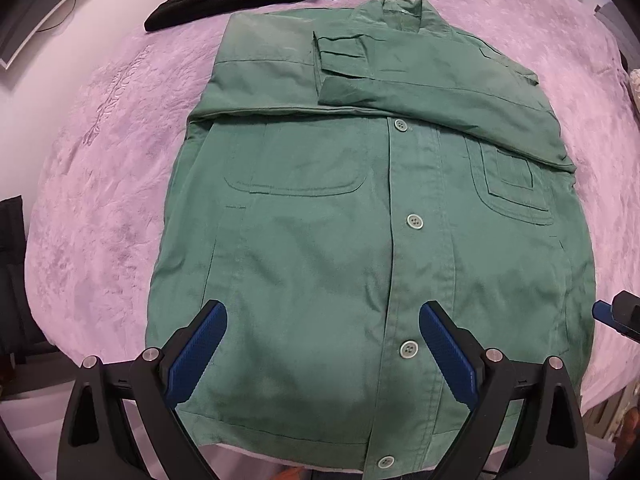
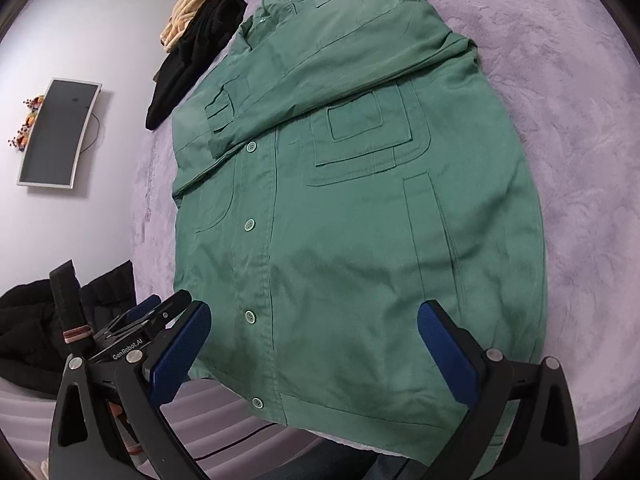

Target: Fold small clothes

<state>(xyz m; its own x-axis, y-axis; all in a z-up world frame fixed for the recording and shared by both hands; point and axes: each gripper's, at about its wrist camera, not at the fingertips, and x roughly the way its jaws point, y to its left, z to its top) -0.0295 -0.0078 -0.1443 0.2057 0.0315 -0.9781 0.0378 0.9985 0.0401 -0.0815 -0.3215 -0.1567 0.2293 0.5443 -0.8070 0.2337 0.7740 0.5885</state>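
So, green button-up jacket (image 1: 320,240) flat on the lilac bedspread (image 1: 100,200), sleeves folded across; left tool (image 1: 323,320) and right tool (image 2: 314,320) both spread apart, gripping nothing.

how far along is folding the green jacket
Done: the green jacket lies flat, buttoned, on the purple blanket, both sleeves folded across the chest. In hand: nothing; the left gripper and right gripper hover open over the hem. Left: probably folding the hem up toward the collar.
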